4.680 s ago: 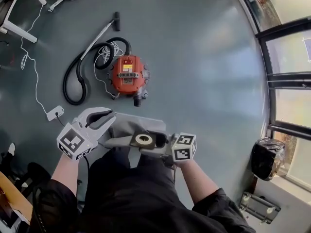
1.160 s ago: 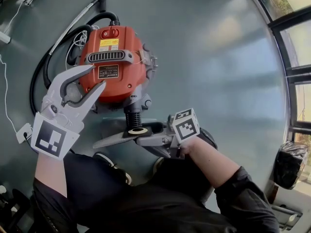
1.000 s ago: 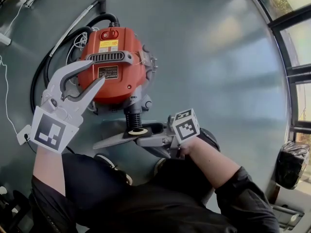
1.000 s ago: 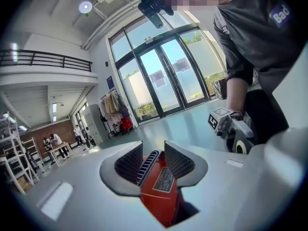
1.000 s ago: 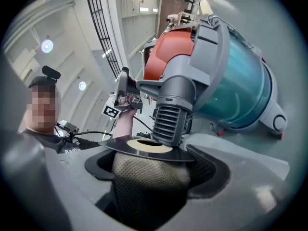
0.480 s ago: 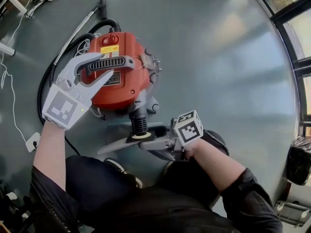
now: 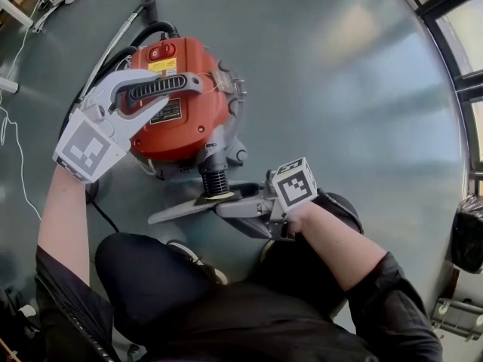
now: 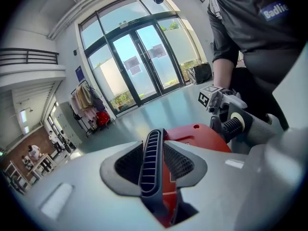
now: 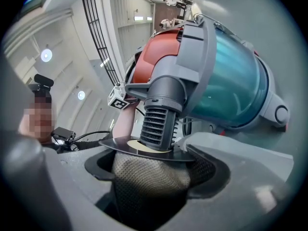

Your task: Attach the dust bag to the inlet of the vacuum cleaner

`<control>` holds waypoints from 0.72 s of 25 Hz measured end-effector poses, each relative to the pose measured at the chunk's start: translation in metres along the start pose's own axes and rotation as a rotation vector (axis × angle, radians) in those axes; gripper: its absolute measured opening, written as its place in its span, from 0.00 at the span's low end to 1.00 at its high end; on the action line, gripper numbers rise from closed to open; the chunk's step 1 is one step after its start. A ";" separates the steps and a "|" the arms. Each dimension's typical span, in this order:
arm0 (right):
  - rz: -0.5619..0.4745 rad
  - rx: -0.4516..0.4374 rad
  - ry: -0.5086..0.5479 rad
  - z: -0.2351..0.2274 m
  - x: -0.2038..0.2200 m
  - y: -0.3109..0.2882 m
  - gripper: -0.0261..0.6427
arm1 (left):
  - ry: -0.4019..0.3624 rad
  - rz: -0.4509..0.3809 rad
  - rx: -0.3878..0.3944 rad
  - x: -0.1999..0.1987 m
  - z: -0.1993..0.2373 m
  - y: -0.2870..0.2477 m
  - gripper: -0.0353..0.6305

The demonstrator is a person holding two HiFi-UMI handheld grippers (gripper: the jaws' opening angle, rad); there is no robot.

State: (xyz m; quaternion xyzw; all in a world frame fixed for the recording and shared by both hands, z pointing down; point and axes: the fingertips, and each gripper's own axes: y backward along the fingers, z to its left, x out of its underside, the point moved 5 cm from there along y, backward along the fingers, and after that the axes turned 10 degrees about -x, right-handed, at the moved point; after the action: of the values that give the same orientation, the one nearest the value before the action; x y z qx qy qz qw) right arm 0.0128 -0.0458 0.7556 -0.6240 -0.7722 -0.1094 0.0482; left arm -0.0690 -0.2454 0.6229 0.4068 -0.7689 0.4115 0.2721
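Observation:
The red vacuum cleaner (image 7: 185, 108) lies on the grey floor. My left gripper (image 7: 155, 90) is on top of it and its jaws have just been closing. Both pads (image 8: 127, 163) press on the grey ribbed carry handle (image 8: 151, 158) (image 7: 166, 84). The black ribbed inlet (image 7: 214, 181) (image 9: 161, 117) sticks out towards me. My right gripper (image 7: 230, 204) (image 9: 154, 174) is shut on the grey mesh dust bag (image 9: 147, 177). It holds the bag's black collar (image 9: 122, 146) (image 7: 219, 198) against the inlet, whose end sits in the collar's pale ring.
The vacuum's black hose and metal wand (image 7: 113, 40) curl behind it at the upper left. A white cable (image 7: 19, 168) runs along the left. The person's knees are just below the bag. Window frames (image 7: 472, 89) and a black sack (image 7: 469, 236) line the right side.
The left gripper dropped from beside the vacuum onto its carry handle and closed round it. The right gripper with the bag stayed at the inlet. Earlier the vacuum was farther away.

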 end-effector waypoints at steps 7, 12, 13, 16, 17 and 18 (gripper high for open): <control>-0.057 -0.024 -0.034 0.000 -0.001 -0.001 0.63 | -0.011 -0.006 0.087 0.004 -0.002 -0.002 0.33; -0.064 0.004 -0.028 -0.003 -0.001 0.001 0.63 | -0.060 0.000 0.094 0.004 -0.007 0.001 0.42; -0.069 -0.002 -0.031 -0.003 -0.001 0.002 0.63 | -0.089 0.004 0.086 0.003 -0.006 0.001 0.38; -0.076 0.007 -0.028 -0.002 -0.001 0.003 0.63 | -0.091 0.002 0.088 0.004 -0.005 -0.003 0.38; -0.075 0.010 -0.025 -0.003 -0.001 0.003 0.63 | -0.081 0.013 0.089 0.008 -0.005 -0.006 0.41; -0.075 0.004 -0.024 -0.002 0.000 0.002 0.63 | -0.073 0.026 0.085 0.013 -0.004 -0.008 0.42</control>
State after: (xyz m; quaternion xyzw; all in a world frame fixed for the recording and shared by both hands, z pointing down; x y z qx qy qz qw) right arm 0.0145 -0.0460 0.7578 -0.5959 -0.7958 -0.1018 0.0361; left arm -0.0682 -0.2497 0.6380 0.4226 -0.7654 0.4321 0.2213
